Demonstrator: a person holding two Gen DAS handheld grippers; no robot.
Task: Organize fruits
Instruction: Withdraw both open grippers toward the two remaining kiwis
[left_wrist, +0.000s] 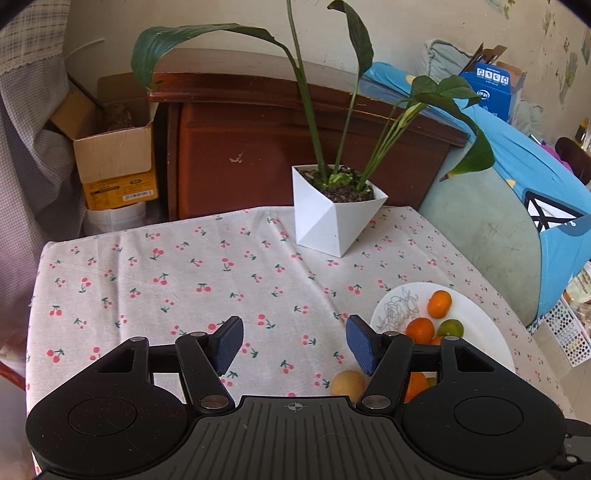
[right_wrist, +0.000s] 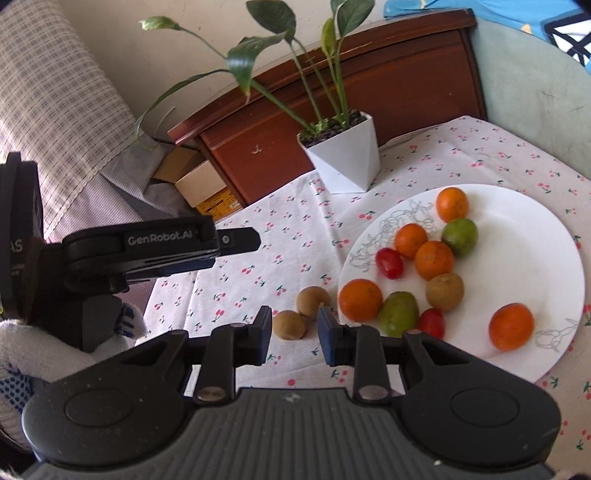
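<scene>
A white plate (right_wrist: 517, 236) lies on the cherry-print tablecloth and holds several oranges, two green fruits, two red cherry tomatoes and a brown longan (right_wrist: 444, 291). Two more brown longans (right_wrist: 289, 324) (right_wrist: 313, 301) lie on the cloth just left of the plate. My right gripper (right_wrist: 294, 334) is open and empty, hovering just in front of the nearer longan. My left gripper (left_wrist: 294, 345) is open and empty above the cloth, left of the plate (left_wrist: 476, 321); one longan (left_wrist: 348, 384) shows below its right finger. The left gripper also shows from the side in the right wrist view (right_wrist: 236, 240).
A white angular pot with a tall green plant (left_wrist: 332, 218) stands at the table's far side. Behind are a wooden headboard (left_wrist: 295, 144), cardboard boxes (left_wrist: 114, 155) and a blue-covered cushion (left_wrist: 517, 206). A white gloved hand (right_wrist: 48, 350) holds the left gripper.
</scene>
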